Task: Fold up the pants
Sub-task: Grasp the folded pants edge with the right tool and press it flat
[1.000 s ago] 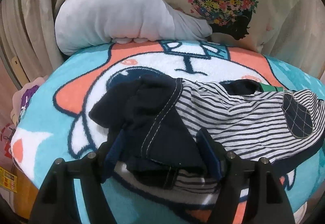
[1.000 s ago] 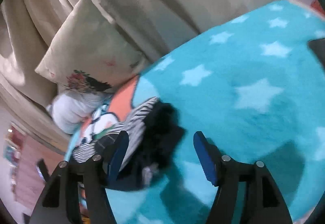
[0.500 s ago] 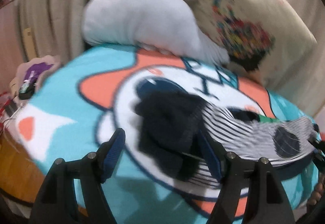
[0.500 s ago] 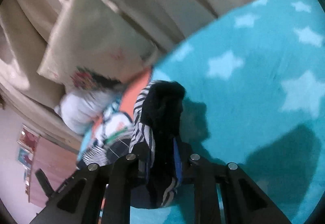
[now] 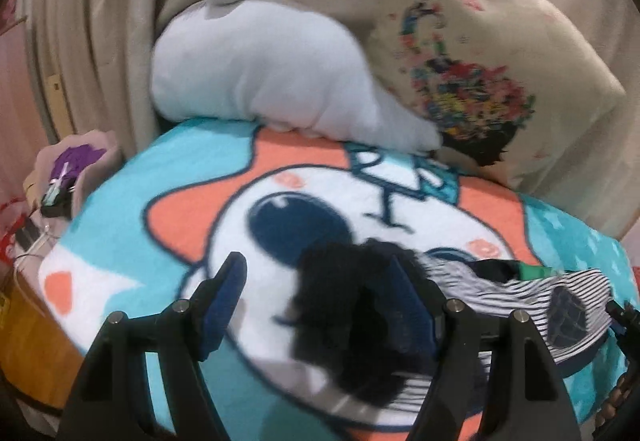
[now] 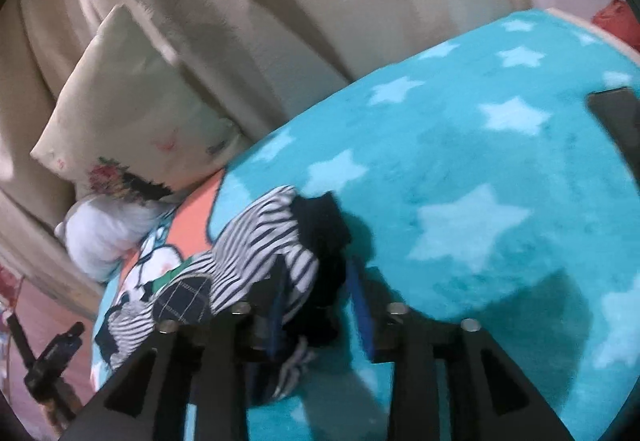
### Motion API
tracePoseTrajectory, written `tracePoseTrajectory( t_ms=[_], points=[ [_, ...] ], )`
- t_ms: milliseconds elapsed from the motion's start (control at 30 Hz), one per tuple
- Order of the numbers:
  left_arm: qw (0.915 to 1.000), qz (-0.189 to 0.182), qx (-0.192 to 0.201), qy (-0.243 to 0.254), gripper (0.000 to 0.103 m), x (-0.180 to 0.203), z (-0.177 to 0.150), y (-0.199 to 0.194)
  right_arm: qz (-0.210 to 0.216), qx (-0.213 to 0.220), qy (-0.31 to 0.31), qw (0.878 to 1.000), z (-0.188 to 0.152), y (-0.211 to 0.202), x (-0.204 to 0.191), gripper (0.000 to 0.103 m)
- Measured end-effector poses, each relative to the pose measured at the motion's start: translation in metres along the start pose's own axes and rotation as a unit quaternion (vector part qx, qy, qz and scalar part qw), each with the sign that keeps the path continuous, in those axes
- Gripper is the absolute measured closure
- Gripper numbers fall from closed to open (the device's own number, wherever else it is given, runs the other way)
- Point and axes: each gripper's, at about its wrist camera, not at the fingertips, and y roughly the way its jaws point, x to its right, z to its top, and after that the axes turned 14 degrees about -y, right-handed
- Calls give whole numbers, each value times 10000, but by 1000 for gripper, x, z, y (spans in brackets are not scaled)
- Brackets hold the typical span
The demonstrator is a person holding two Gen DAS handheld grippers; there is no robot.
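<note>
The striped pants [image 5: 516, 293] lie in a loose bunch on the blue cartoon blanket [image 5: 168, 197] on the bed, with one dark end near each hand-held gripper. They are not flat yet.

The right hand-held gripper [image 6: 320, 293] has its jaws partly closed on the dark end of the pants, pinching the cloth between the blue pads. The left hand-held gripper [image 5: 320, 301] is wide open. The other dark end sits between its fingers, against the right one, but it is not held.

I think the step now is to stretch the pants out. To do it well, close the left one on its end first. Then pull both ends apart, slowly and low, so the cloth lies smooth. Stay away from the gray plush toy [image 5: 276, 77] and the flower pillow [image 5: 492, 53] at the back.
</note>
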Motion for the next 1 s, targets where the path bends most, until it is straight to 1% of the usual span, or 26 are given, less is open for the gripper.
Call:
tracePoseTrajectory(
  t_ms=[33, 67, 100, 133, 167, 233, 267, 300, 333, 367, 400, 433, 467, 533, 600, 667, 700, 733, 767, 800, 867, 900, 1000],
  points=[
    [10000, -86, -17, 22, 30, 4, -2, 0, -184, 138, -91, 9997, 3, -11, -4, 65],
    [9999, -108, -11, 42, 30, 5, -4, -1, -325, 390, -286, 9983, 6, -26, -14, 65],
    [9999, -84, 17, 58, 30, 5, -7, -1, -308, 530, -407, 9973, 9, -36, -20, 64],
    [10000, -45, 33, 49, 30, 4, -9, -1, -130, 674, -628, 9957, 12, -46, -35, 63],
    [10000, -3, 35, 16, 30, 1, -10, -1, 91, 696, -827, 9941, 14, -51, -47, 63],
    [9998, 46, -26, -175, 30, -9, -9, 2, 787, 470, -1406, 9858, 15, -46, -86, 61],
    [9994, 32, -87, -323, 30, -17, -8, 2, 1278, 188, -1798, 9752, 11, -34, -117, 61],
    [9989, 12, -143, -452, 30, -24, -7, 2, 1502, 33, -2011, 9680, 8, -27, -134, 59],
    [9983, 14, -187, -551, 30, -32, -6, 2, 1850, -232, -2401, 9527, 0, -13, -165, 58],
    [9979, 48, -200, -608, 30, -38, -5, 1, 2043, -417, -2698, 9401, -8, -2, -189, 58],
    [9978, 103, -184, -625, 30, -43, -5, 0, 2133, -536, -2881, 9320, -13, 5, -205, 57],
    [9978, 175, -142, -617, 30, -49, -6, -2, 2277, -696, -3213, 9166, -23, 19, -232, 57],
    [9979, 222, -103, -604, 30, -52, -7, -4, 2339, -780, -3393, 9078, -29, 28, -248, 57],
    [9978, 289, -11, -602, 30, -60, -8, -9, 2504, -1010, -3763, 8863, -43, 50, -281, 57],
    [9975, 292, 50, -644, 30, -68, -9, -12, 2460, -1083, -4047, 8741, -52, 67, -303, 57],
    [9971, 263, 58, -717, 29, -76, -10, -13, 2418, -1104, -4249, 8653, -60, 78, -313, 57],
    [9969, 254, 50, -743, 29, -79, -10, -13, 2412, -1159, -4277, 8634, -62, 83, -317, 59],
    [9967, 249, 38, -771, 29, -82, -10, -12, 2383, -1217, -4273, 8636, -63, 87, -319, 81],
    [9965, 254, 30, -802, 29, -85, -9, -10, 2381, -1267, -4239, 8646, -62, 90, -319, 93],
    [9962, 246, 18, -837, 29, -88, -9, -9, 2381, -1262, -4185, 8673, -61, 87, -317, 96],
    [9958, 197, 2, -899, 29, -92, -7, -8, 2484, -1216, -4075, 8703, -59, 79, -313, 97],
    [9956, 174, 0, -918, 29, -93, -6, -7, 2563, -1187, -4050, 8696, -59, 71, -313, 98],
    [9955, 40, 21, -944, 29, -90, -3, -6, 2799, -1313, -4046, 8607, -68, 58, -320, 98]
  ],
)
